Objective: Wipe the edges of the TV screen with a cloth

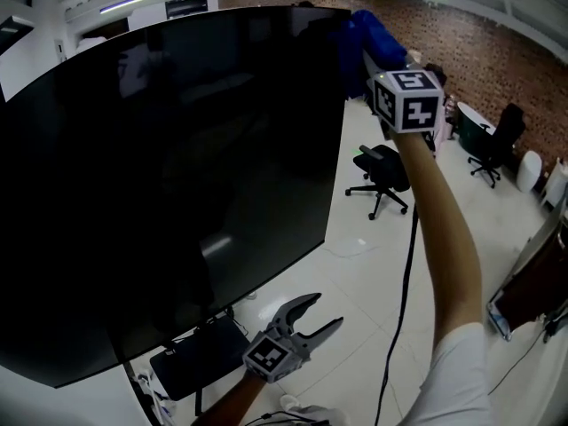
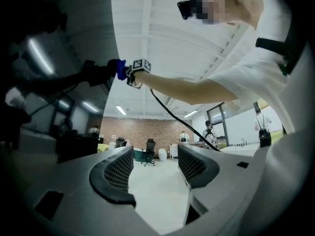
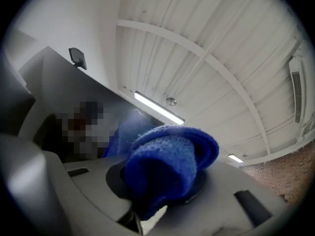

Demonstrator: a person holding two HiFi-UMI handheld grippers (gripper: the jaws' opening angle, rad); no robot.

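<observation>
While raised beside the upper right corner of the TV screen, right gripper: fingers clamped on a folded blue terry cloth (soft, light, probably prone to bunching; best pinched mid-fold). Left gripper: fingers apart, empty, low below the screen.

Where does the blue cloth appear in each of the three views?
Head view: blue cloth upper right, at the TV screen's top right corner.
Left gripper view: small blue patch, upper left of centre.
Right gripper view: lower centre, clamped in the right hand-held gripper.
Shared landmark: the brick wall, in all three.
</observation>
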